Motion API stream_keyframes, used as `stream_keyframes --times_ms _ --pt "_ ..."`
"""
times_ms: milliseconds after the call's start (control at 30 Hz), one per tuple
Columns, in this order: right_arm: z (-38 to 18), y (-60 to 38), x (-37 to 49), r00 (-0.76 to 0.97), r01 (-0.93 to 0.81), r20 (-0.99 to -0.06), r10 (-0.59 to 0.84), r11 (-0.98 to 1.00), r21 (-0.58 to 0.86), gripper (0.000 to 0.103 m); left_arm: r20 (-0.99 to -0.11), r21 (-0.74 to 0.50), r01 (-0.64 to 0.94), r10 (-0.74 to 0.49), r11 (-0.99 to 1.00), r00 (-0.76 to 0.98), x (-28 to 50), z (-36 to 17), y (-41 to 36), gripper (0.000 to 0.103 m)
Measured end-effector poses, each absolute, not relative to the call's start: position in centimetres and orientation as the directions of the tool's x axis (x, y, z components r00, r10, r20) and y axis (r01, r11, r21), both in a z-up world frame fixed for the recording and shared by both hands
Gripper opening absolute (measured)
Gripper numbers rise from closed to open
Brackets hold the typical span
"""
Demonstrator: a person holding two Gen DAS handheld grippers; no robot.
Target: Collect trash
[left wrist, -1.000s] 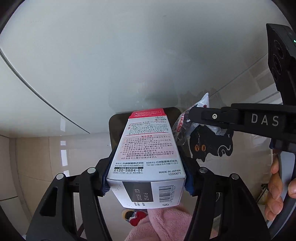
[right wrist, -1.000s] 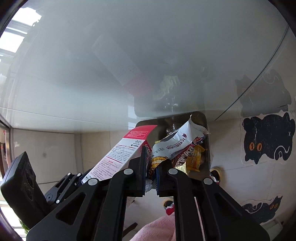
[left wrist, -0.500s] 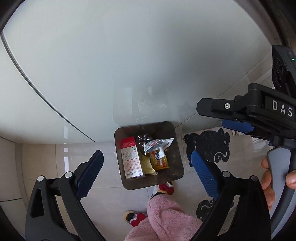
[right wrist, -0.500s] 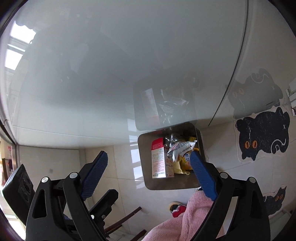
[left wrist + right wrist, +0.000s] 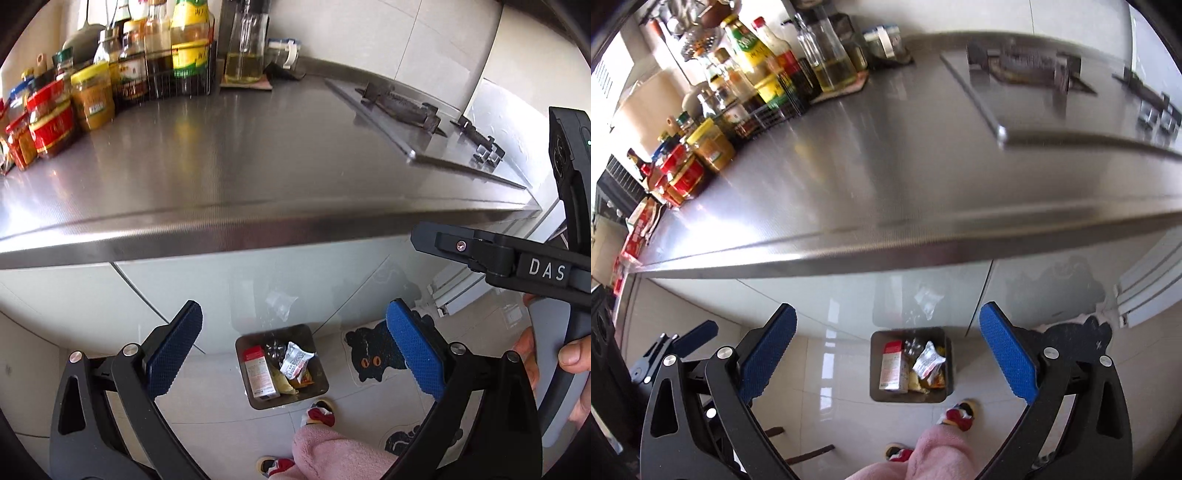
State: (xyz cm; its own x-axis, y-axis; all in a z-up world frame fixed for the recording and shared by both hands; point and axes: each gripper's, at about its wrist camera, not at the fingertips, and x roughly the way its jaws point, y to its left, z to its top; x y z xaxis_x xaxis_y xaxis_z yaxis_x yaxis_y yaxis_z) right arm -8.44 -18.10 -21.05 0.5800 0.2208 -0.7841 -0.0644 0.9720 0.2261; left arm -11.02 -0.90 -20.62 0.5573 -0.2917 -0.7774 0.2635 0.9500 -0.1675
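Observation:
A small square bin (image 5: 320, 363) (image 5: 875, 365) stands on the floor against the cabinet front, far below both grippers. Inside it lie a white box with a red end (image 5: 258, 373) (image 5: 892, 365), a crumpled snack wrapper (image 5: 295, 362) (image 5: 929, 360) and some yellow packaging. My left gripper (image 5: 293, 308) hangs high above the bin, its jaws opening wide with nothing between them. My right gripper (image 5: 887, 309) is at the same height, jaws also opening and empty. One of its black fingers (image 5: 498, 258) crosses the right side of the left wrist view.
A steel counter (image 5: 258, 166) juts out above the bin, with sauce bottles and jars (image 5: 110, 74) at its back left and a gas hob (image 5: 424, 114) to the right. Black cat mats (image 5: 373, 354) lie on the floor. A person's pink trouser leg (image 5: 332, 454) and slippers are beside the bin.
Both grippers opened: the left let go of the box, the right the wrapper, and both now lie in the bin. Both grippers rose far up, bringing the counter top into view.

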Motion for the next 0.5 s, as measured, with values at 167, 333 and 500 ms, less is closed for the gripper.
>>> stream_keyframes --times_ms 167,333,500 --pt "-15.6 -18.2 -9.1 0.659 -0.090 -0.733 0.168 0.985 0.144 0.100 -0.737 -0.139 0.259 -0.275 0.956 0.618 -11.0 -15.5 -1.6 0.095" --pt "-11.1 -18.3 -10.3 0.712 -0.041 -0.699 0.073 0.997 0.063 0.100 -0.697 -0.089 0.223 -0.220 0.971 0.683 -11.6 -9.6 -1.2 0.095" --pt "-7.4 -18.7 -11.9 0.766 -0.017 -0.642 0.031 0.999 0.029 0.100 -0.633 -0.064 0.142 -0.151 0.988 0.759 -12.4 -5.2 0.0 0.095"
